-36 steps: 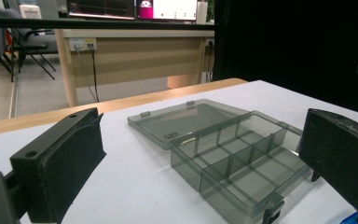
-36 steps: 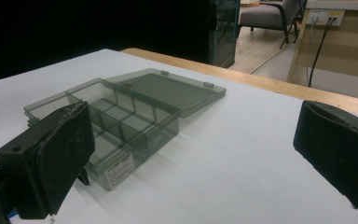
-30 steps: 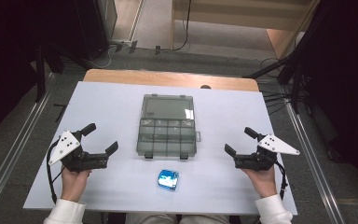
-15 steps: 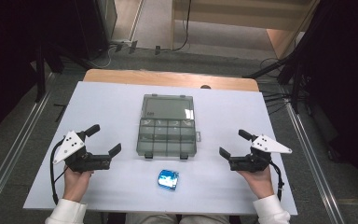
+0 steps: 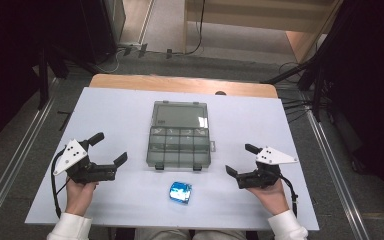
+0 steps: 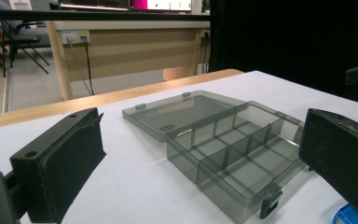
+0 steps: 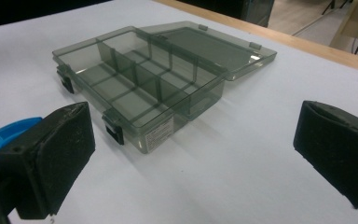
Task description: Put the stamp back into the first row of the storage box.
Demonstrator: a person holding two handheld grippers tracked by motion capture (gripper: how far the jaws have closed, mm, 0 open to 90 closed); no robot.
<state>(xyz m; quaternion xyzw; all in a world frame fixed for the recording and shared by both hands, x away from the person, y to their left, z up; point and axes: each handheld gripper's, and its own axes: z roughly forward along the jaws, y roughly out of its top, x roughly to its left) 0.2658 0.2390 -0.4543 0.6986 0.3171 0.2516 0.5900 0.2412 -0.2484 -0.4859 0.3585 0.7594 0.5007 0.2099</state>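
The blue packet (image 5: 180, 192) lies flat on the white counter (image 5: 120, 115), near the person's edge and roughly midway between the two grippers, just in front of the organiser box (image 5: 180, 145) but apart from it. Its surface is glossy and reflective; what it contains cannot be told.

The organiser box is smoke-grey clear plastic, with its lid (image 5: 181, 115) swung fully back and lying flat on the counter on the far side. The compartments, seen in both gripper views, appear empty. Two dark latches (image 5: 197, 168) hang off the front wall, facing the packet.

The left gripper (image 5: 109, 151) rests low at the left of the counter, released, jaws spread wide, nothing between them. The right gripper (image 5: 240, 160) sits at the right, likewise released and empty, angled toward the box and packet. In the right gripper view a corner of the packet (image 7: 0, 137) shows behind the near jaw.

Risks, as judged:
- The packet is thin and lies flat; a jaw coming in too high would likely skid over it or push it along the smooth counter.
- A push forward could drive it against the latches or front wall.
- The box is light and unrestrained; a knock from either gripper could shift it or flip the lid.
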